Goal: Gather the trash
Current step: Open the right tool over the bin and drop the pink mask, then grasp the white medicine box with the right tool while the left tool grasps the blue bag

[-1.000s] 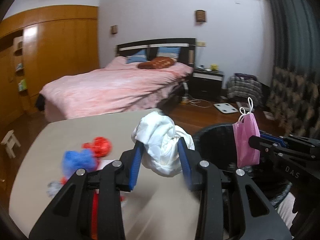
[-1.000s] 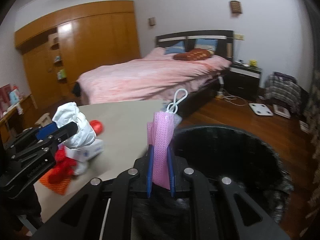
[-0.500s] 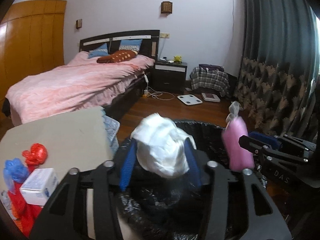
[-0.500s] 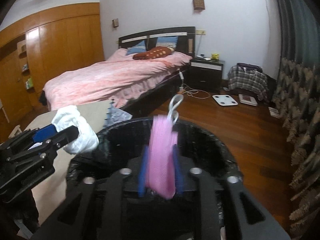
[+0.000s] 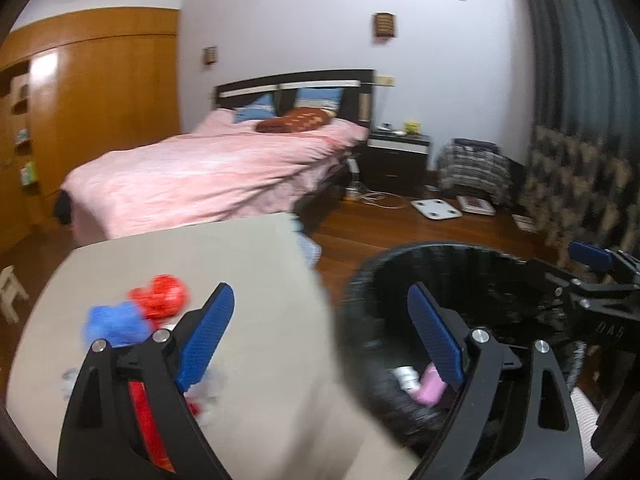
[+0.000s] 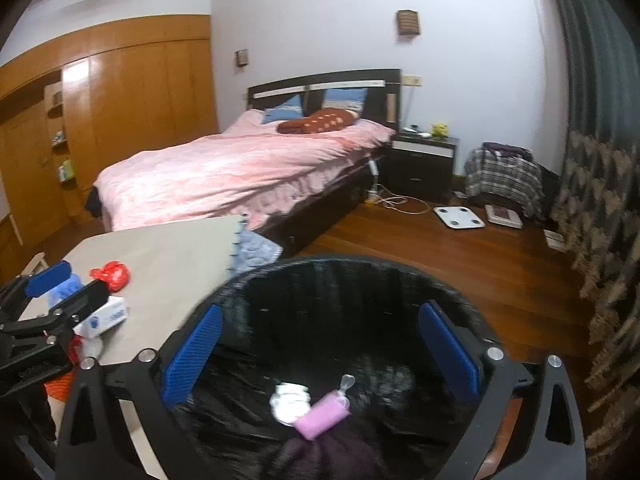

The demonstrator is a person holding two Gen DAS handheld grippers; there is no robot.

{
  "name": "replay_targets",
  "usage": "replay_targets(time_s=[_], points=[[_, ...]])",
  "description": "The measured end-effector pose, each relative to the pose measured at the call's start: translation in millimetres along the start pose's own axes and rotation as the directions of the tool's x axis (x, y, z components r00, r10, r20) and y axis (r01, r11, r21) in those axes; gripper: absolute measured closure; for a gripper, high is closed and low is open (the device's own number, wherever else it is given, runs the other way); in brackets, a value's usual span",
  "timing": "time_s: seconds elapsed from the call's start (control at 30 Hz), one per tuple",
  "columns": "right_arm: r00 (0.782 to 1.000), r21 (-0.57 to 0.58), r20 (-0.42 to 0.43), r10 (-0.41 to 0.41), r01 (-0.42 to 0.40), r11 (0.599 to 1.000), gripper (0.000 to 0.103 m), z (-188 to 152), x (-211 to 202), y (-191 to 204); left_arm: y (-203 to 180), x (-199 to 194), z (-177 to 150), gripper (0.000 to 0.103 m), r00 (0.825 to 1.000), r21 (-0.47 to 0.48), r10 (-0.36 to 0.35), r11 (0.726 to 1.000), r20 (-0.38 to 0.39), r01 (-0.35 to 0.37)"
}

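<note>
Both tongs just opened and are released, nothing between the pads: left gripper [image 5: 320,336] dropped the white wad [image 6: 290,400], right gripper [image 6: 320,354] dropped the pink mask [image 6: 322,416]. Both now lie at the bottom of the black-lined trash bin [image 6: 400,270], touching. Beige table [image 6: 168,252] beside the bin still holds a red wad [image 6: 112,274], blue wad [image 5: 114,322] and small white box [image 6: 106,316] near its left edge. Bedroom: pink bed [image 6: 240,172], wood floor [image 6: 460,256]. "DAS" shows on the right gripper in the left view; box print unreadable.

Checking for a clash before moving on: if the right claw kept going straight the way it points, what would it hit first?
Probably the black bin liner: the open right claw points down into the bin, with the pink mask and white wad lying just below that line. Depth is uncertain.
</note>
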State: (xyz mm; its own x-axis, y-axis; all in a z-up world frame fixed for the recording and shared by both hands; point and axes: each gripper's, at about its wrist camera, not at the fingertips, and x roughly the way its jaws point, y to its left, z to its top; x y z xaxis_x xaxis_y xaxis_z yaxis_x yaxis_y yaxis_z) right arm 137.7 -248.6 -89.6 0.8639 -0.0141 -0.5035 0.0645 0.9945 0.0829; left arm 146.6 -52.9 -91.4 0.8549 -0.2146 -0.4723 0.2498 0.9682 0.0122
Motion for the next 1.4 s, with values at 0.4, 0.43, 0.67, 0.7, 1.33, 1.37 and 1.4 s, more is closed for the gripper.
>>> replay_targets(time_s=[0.4, 0.43, 0.67, 0.7, 1.33, 1.37, 1.4], points=[[0.976, -0.093, -0.053, 0.211, -0.215, 0.972, 0.006, -8, 30, 125, 115, -43, -19, 0.017, 0.958, -0.086, 0.285, 0.955, -0.015, -0.285], [0.974, -0.094, -0.057, 0.22, -0.224, 0.97, 0.006, -9, 33, 132, 122, -44, -21, 0.017, 0.953, -0.091, 0.302, 0.949, -0.019, -0.302], [0.955, -0.113, -0.073, 0.287, -0.294, 0.949, 0.006, -14, 51, 187, 164, -51, -35, 0.017, 0.928, -0.133, 0.371, 0.918, -0.044, -0.373], [0.953, -0.114, -0.077, 0.294, -0.301, 0.947, 0.006, -15, 51, 193, 166, -51, -37, 0.017, 0.926, -0.135, 0.376, 0.916, -0.046, -0.378], [0.94, -0.166, -0.212, 0.268, -0.304, 0.938, 0.016, -46, 100, 252, 208, -49, -63, 0.017, 0.918, -0.183, 0.385, 0.9, -0.094, -0.396], [0.936, -0.164, -0.222, 0.271, -0.31, 0.936, 0.018, -47, 102, 253, 207, -48, -63, 0.017, 0.919, -0.182, 0.383, 0.901, -0.095, -0.394], [0.933, -0.164, -0.23, 0.276, -0.317, 0.934, 0.022, -47, 103, 253, 207, -47, -63, 0.017, 0.92, -0.181, 0.381, 0.902, -0.095, -0.392]])
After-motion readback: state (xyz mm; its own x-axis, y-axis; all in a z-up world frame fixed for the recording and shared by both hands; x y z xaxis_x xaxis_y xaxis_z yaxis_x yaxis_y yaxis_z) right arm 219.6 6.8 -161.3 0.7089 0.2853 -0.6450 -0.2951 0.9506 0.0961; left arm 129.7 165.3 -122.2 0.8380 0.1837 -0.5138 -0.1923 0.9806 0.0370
